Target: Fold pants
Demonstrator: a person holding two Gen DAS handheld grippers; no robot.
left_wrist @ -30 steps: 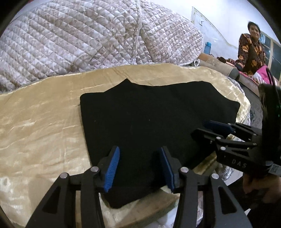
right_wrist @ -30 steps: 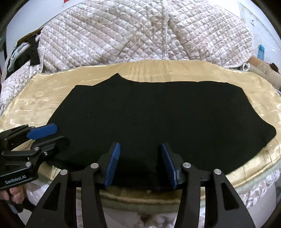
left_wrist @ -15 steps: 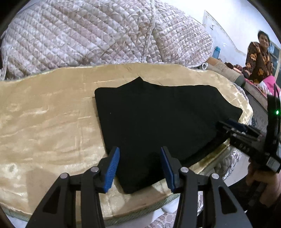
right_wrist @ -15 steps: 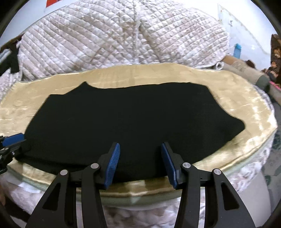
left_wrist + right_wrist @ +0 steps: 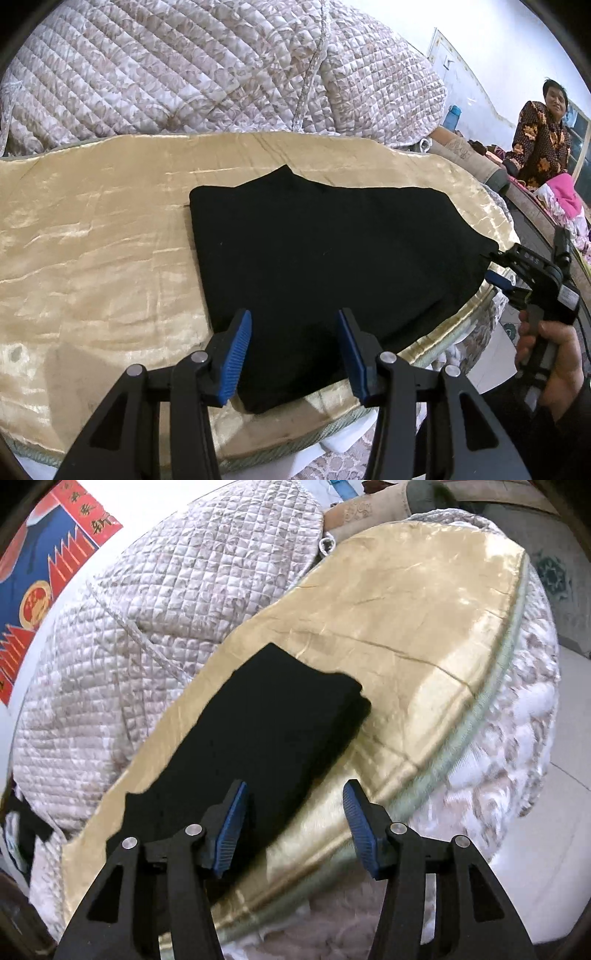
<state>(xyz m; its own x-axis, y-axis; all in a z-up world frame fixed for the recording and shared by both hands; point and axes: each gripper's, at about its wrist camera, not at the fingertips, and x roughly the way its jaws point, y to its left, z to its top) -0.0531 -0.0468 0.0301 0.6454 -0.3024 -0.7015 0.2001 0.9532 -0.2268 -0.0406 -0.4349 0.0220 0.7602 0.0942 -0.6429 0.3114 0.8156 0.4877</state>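
Note:
The black pants lie folded flat on a gold satin cloth over a round table. My left gripper is open and empty, held just above the pants' near corner. My right gripper shows at the right end of the pants in the left wrist view. In the right wrist view the right gripper is open and empty, tilted, with the pants under its left finger and the gold cloth under the right one.
A quilted floral cover rises behind the table. The table's green rim runs close under the right gripper. A person in a patterned top sits at the far right, near pink cloth.
Both grippers have pulled back from the pants. The left view has shifted so the pants sit further right. The right gripper has swung to the pants' right end and rolled to a tilt.

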